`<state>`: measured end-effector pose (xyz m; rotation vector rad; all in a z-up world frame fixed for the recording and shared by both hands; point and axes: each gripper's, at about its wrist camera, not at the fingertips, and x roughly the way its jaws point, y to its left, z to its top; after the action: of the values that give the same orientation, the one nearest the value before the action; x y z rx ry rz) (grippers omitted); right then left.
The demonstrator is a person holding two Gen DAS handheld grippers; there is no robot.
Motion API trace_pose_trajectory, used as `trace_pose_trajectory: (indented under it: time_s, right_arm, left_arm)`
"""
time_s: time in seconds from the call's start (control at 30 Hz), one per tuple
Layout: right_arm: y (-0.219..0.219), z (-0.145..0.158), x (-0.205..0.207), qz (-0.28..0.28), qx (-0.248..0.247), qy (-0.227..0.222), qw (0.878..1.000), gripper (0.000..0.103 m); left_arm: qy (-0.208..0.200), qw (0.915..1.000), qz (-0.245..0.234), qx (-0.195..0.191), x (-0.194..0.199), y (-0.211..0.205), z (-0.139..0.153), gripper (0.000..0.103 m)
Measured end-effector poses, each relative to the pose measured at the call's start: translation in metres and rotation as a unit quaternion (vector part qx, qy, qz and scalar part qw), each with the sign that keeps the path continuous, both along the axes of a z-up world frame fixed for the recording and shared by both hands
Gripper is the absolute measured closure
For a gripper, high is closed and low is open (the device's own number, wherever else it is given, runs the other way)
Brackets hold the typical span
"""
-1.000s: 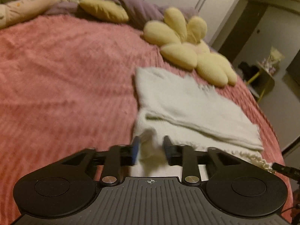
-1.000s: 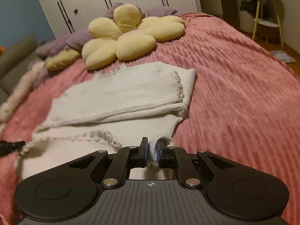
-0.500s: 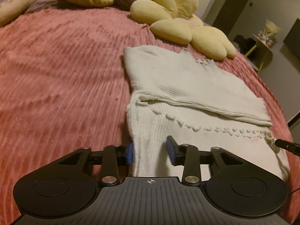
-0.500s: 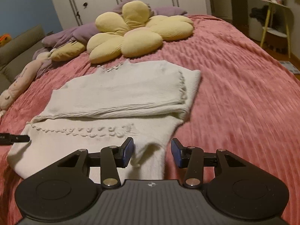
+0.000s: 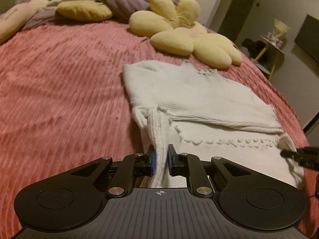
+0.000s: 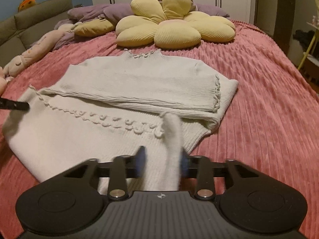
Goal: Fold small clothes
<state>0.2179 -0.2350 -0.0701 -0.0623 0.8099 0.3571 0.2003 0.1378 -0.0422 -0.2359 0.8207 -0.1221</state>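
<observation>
A small white knit sweater lies on the pink bedspread, its sleeves folded across the body; it also shows in the right wrist view. My left gripper is shut on a raised bunch of the sweater's hem at its left corner. My right gripper is open at the hem's right corner, with a raised tuft of the knit standing between its blurred fingers. The right gripper's tip shows at the right edge of the left wrist view, and the left gripper's tip at the left edge of the right wrist view.
A yellow flower-shaped cushion lies just beyond the sweater's neck. Purple bedding and a pink plush toy lie at the head of the bed. A small side table stands off the bed's right side.
My left gripper has shut on the hem corner and lifted it. My right gripper let go of the hem about half a second ago and now stands open, in motion.
</observation>
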Motion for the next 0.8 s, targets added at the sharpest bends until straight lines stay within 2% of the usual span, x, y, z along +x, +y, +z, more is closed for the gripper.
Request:
trace_pose_trajectory:
  time_s: [0.13,0.23,0.27,0.33,0.37,0.43,0.5,0.7,0.8]
  right_arm:
    - [0.000,-0.006,0.005,-0.011,0.001,0.000,1.000,0.085]
    - [0.001,-0.010,0.007,-0.019,-0.001,0.002,1.000,0.085]
    - [0.002,-0.010,0.006,-0.018,-0.005,0.002,1.000,0.085]
    - [0.005,-0.010,0.005,-0.011,-0.017,-0.003,1.000,0.085]
    - [0.006,-0.010,0.005,-0.007,-0.024,-0.005,1.000,0.085]
    - [0.009,-0.009,0.004,-0.003,-0.036,-0.009,0.999,0.085]
    - [0.012,-0.007,0.002,-0.007,-0.044,-0.015,0.999,0.094]
    - [0.013,0.011,-0.013,-0.034,-0.039,-0.064,0.997,0.095]
    - [0.013,0.024,-0.020,-0.037,-0.037,-0.093,0.994,0.095]
  left_arm:
    - [0.007,0.9996,-0.015,0.023,0.005,-0.013,-0.006,0.087]
    - [0.015,0.9995,-0.008,0.026,0.009,-0.015,-0.012,0.073]
    - [0.014,0.9996,-0.008,0.025,0.009,-0.015,-0.012,0.073]
    - [0.007,0.9992,-0.009,0.039,0.008,-0.017,-0.011,0.076]
    - [0.004,0.9988,-0.010,0.048,0.007,-0.018,-0.010,0.089]
    - [-0.001,0.9980,-0.009,0.062,0.006,-0.018,-0.008,0.089]
    - [-0.011,0.9974,-0.007,0.071,0.002,-0.017,-0.004,0.090]
    - [-0.041,0.9951,0.006,0.089,-0.009,-0.010,0.014,0.092]
    - [-0.054,0.9953,0.016,0.079,-0.012,-0.004,0.023,0.092]
